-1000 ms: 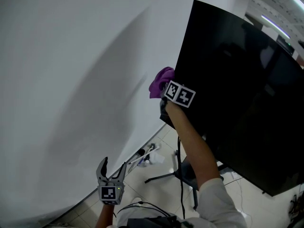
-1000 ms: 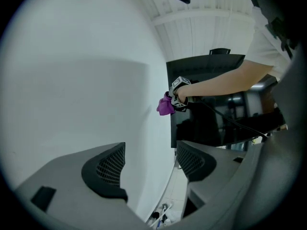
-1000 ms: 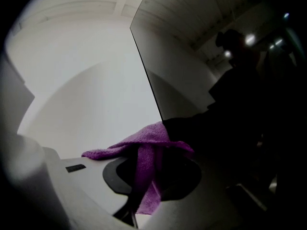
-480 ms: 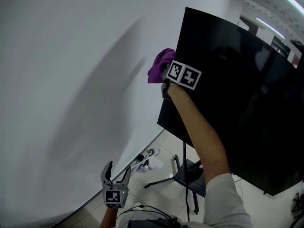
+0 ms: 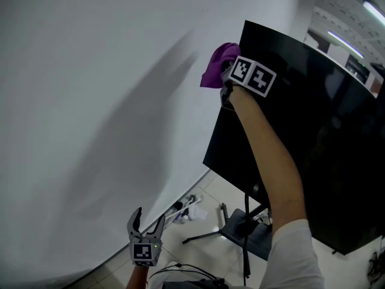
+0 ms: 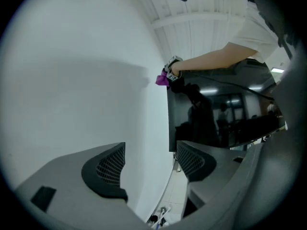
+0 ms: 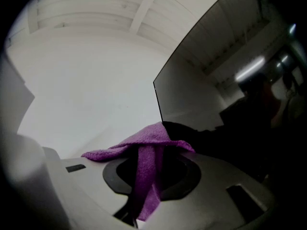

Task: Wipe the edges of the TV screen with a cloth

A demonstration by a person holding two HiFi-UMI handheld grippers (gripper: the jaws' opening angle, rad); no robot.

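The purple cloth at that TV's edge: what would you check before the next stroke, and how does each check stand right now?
1. Cloth gripped: the right gripper is shut on the purple cloth. Ok.
2. Cloth placed on the left edge of the TV screen, just below its top corner. Ok.
3. Left gripper open, empty, held low and well away from the screen. Ok.
4. Enough pressure against the edge: cannot tell.
5. Dust left along the edge: cannot tell.
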